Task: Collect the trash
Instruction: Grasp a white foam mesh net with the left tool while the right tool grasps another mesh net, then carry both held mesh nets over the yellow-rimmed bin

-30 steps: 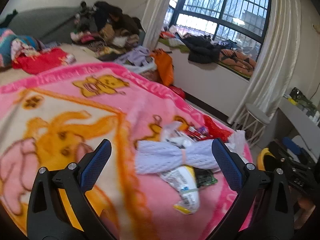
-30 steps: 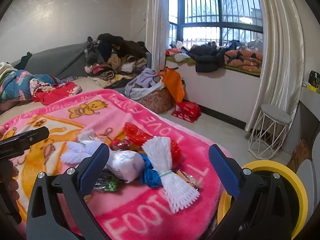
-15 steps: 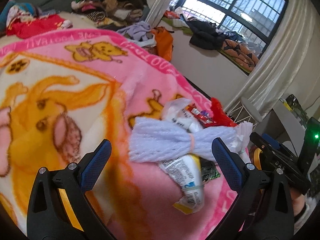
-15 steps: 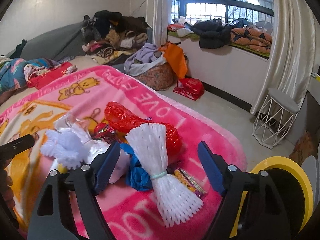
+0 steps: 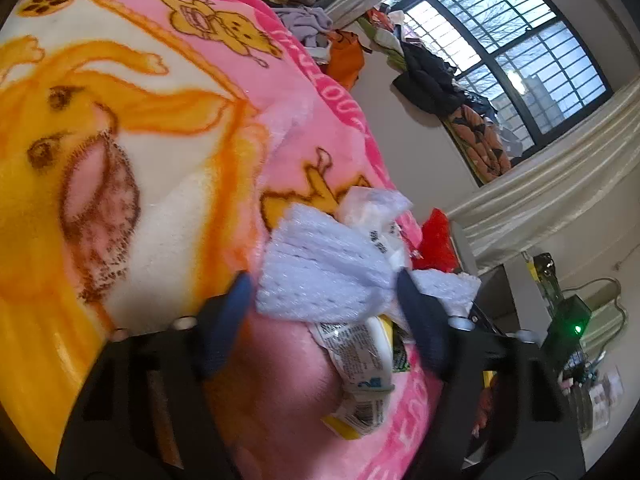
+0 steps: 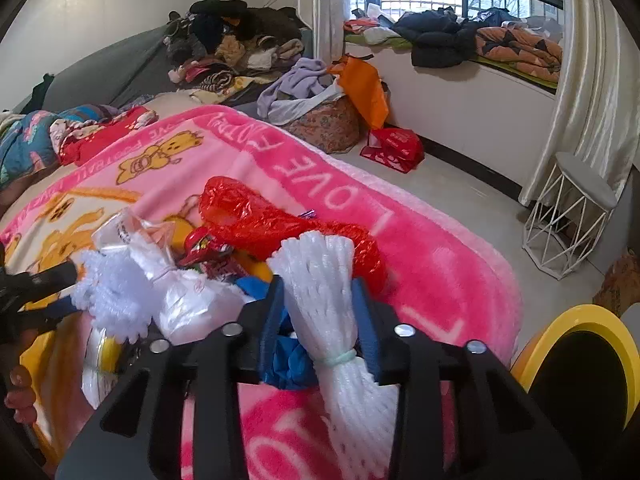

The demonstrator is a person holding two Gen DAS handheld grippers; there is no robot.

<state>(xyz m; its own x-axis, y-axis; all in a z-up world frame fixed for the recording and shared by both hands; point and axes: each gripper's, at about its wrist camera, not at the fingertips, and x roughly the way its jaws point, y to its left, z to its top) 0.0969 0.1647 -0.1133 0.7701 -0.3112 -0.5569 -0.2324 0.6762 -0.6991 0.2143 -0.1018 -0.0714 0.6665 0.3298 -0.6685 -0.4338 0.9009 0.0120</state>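
A pile of trash lies on the pink cartoon blanket [image 6: 328, 168]. My right gripper [image 6: 320, 312] is shut on a white foam net bundle [image 6: 320, 280] tied with a green band. My left gripper [image 5: 324, 304] has its jaws on both sides of a pale lilac foam net bundle [image 5: 320, 272], closing in on it; it also shows in the right wrist view [image 6: 108, 296]. A red plastic bag [image 6: 256, 220], a clear plastic bag [image 6: 188, 304], a blue bag [image 6: 288, 360] and a yellow-edged wrapper [image 5: 360, 364] lie around them.
A yellow-rimmed black bin [image 6: 580, 368] stands at the bed's right corner. A white wire stool [image 6: 568, 216] is on the floor by the curtain. Clothes heap on the far bed [image 6: 236, 40] and windowsill [image 6: 452, 36]. A red bag [image 6: 394, 148] lies on the floor.
Both grippers moved forward onto the trash pile and narrowed. The right one closed on the white foam net; the left one tilted and came around the lilac foam net.
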